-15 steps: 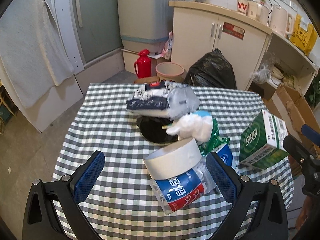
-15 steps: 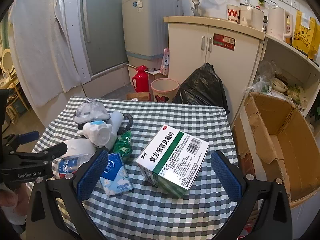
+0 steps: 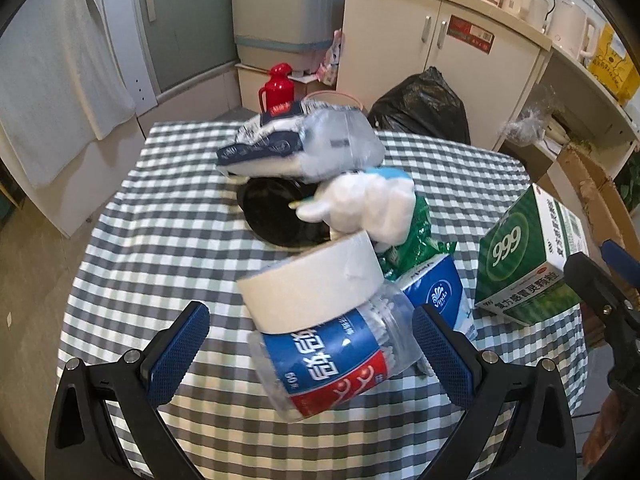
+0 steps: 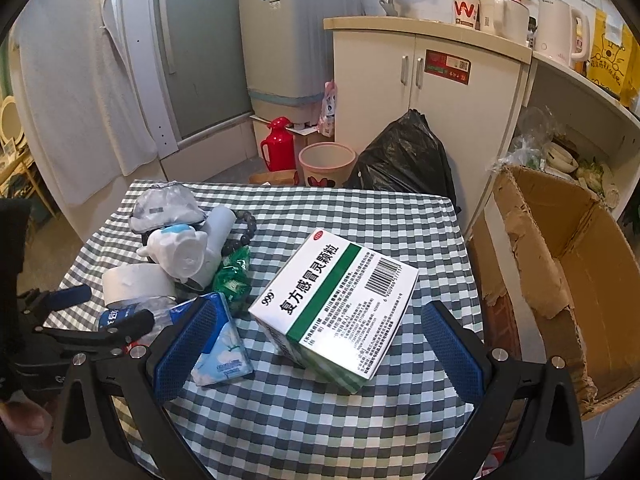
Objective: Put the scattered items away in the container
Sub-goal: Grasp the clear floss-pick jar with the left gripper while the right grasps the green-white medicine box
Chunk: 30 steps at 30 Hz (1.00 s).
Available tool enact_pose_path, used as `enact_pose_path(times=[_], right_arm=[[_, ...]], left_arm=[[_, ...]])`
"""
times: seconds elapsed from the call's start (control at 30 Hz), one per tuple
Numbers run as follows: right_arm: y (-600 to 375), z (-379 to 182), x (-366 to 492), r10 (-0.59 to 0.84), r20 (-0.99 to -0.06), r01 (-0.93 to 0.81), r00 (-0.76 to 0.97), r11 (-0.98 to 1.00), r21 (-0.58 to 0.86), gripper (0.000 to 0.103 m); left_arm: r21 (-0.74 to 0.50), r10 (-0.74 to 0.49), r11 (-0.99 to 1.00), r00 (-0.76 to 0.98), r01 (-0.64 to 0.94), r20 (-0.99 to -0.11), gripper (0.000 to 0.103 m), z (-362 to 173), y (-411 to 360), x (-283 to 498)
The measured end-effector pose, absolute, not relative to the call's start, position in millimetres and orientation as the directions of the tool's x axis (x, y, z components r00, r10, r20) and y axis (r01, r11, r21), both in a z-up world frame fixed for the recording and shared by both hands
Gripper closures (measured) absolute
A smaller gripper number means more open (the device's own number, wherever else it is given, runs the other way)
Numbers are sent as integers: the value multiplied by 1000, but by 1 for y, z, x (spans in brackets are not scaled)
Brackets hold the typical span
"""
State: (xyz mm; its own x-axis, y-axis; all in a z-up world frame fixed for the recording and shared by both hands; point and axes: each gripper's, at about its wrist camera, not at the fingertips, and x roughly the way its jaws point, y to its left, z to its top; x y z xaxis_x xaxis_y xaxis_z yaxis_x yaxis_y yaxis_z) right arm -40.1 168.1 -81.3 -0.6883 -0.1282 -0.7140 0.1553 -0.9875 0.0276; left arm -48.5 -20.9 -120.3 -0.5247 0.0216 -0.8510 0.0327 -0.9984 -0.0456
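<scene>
- Clear plastic, with a blue and red label: the cotton-swab jar (image 3: 340,356) lies on its side at the near edge of the checked surface (image 3: 160,248), between the spread fingers of the left gripper (image 3: 312,352), which are not yet touching it.
- A white tape roll (image 3: 312,284) leans on the jar's far end; closing squarely across the jar's body, below the roll, would likely keep the roll from being dragged along or the jar from rolling away.
- Blue mesh pads on the right gripper (image 4: 320,348) stand wide apart around the near corner of the green and white medicine box (image 4: 336,304), clamped on nothing. The box is broad, so the fingers would do best to straddle its narrower span and go in deep before closing.
- The rest of the clutter sits in a heap: a tissue pack (image 4: 220,344) just beside the box, a green wrapper (image 4: 232,276), a white crumpled bag (image 4: 180,252), a grey packet (image 4: 164,204) and a dark bead bracelet (image 4: 244,232).
- The cardboard box (image 4: 560,264) beside the surface, to the right, looks like the container; its flaps are open and torn, and what shows of its inside looks bare.
- A pink bin (image 4: 326,164) and a black rubbish bag (image 4: 404,160) stand on the floor beyond; the bin's contents are hidden.
</scene>
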Motion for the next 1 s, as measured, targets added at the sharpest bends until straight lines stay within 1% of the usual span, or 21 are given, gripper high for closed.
enact_pose_path(times=[0.3,0.4,0.5,0.57,0.67,0.73,0.87,1.0], right_arm=[[173,-91,-46,-135,-727,159,-673,-987,37,0],[173,-94,-48,-138,-732,161,-668,-986,40,0],[174,-97,-50,-141,-733,159,-666,-986,45,0],[174,-99,-52,-142,-734,158,-664,-986,49,0],[175,-101,-54,-144,-736,159,-661,-986,50,0],[175,-102,-57,-144,-739,160,-658,-986,50,0],[172,-106,-60,-147,-746,167,-650,-985,49,0],[168,-112,-65,-135,-753,165,-644,-986,36,0]], left_arm=[[-102,37,-990,-528,94,-849,0,-129,-17,-53],[-120,31,-984,-525,135,-851,0,-131,-18,-53],[-88,-17,-979,-501,185,-865,0,-131,-14,-52],[-81,-21,-980,-497,184,-867,0,-132,-10,-51],[-37,-59,-981,-476,191,-877,0,-142,-8,-54],[-64,-37,-978,-466,199,-884,0,-149,-14,-56],[-70,-36,-975,-457,212,-889,0,-161,-26,-58],[-108,-1,-971,-458,211,-889,0,-165,-40,-56]])
